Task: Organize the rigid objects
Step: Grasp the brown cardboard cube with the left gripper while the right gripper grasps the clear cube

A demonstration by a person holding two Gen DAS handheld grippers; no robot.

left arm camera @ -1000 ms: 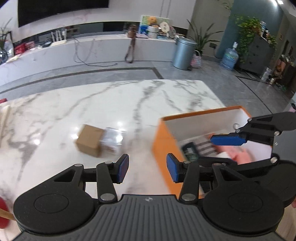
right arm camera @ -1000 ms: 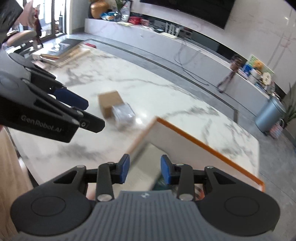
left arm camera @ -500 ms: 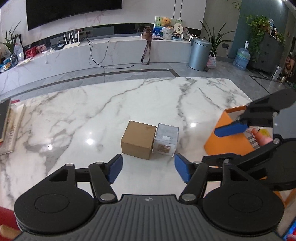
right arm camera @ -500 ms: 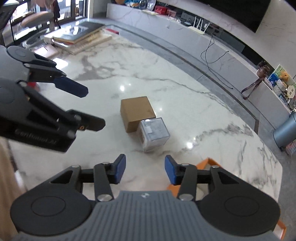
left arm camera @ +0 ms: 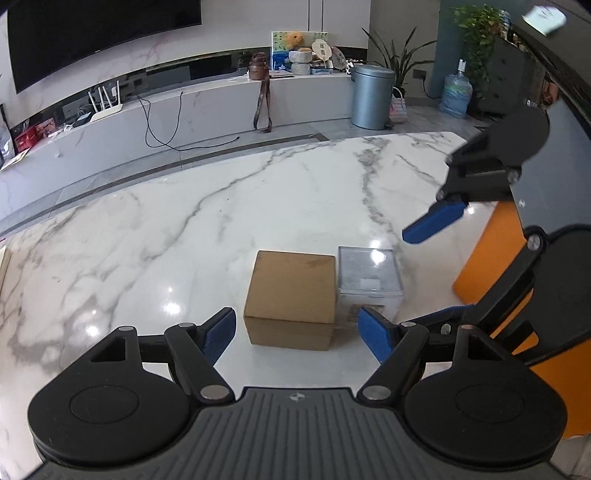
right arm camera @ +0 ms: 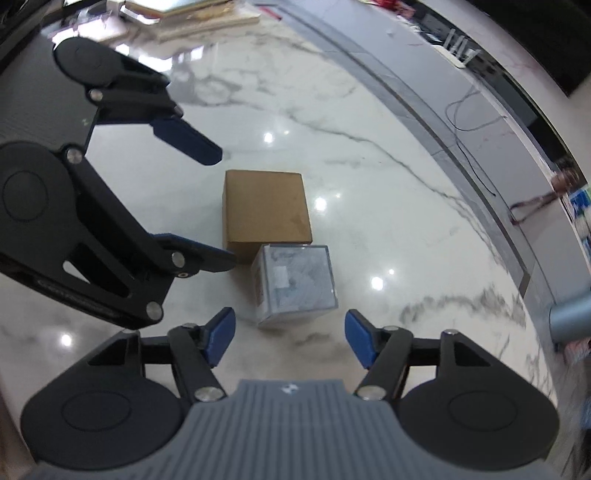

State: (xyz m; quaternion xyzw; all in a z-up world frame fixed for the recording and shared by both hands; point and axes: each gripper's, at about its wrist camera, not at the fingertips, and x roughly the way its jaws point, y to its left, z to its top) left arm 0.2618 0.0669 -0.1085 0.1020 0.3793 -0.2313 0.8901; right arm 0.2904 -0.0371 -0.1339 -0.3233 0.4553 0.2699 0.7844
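A brown cardboard box (left arm camera: 291, 297) and a clear plastic cube box (left arm camera: 369, 278) stand side by side, touching, on the white marble table (left arm camera: 184, 236). My left gripper (left arm camera: 297, 334) hovers just short of the cardboard box, its jaws opening, nothing between them. In the right wrist view the clear cube (right arm camera: 295, 284) lies just ahead of my right gripper (right arm camera: 290, 338), whose jaws are also opening and empty; the cardboard box (right arm camera: 264, 208) sits beyond it. Each gripper appears in the other's view: the right gripper (left arm camera: 436, 266) at right, the left gripper (right arm camera: 210, 203) at left.
An orange bin (left arm camera: 495, 254) stands at the table's right, partly behind the right gripper. Books (right arm camera: 192, 14) lie at the table's far end. Beyond the table are a long white counter (left arm camera: 184, 110), a grey trash can (left arm camera: 371, 96) and a water jug (left arm camera: 456, 94).
Both grippers swung away from the orange bin toward the two boxes and came lower. Both sets of jaws have widened. The boxes now sit close in front of the fingertips.
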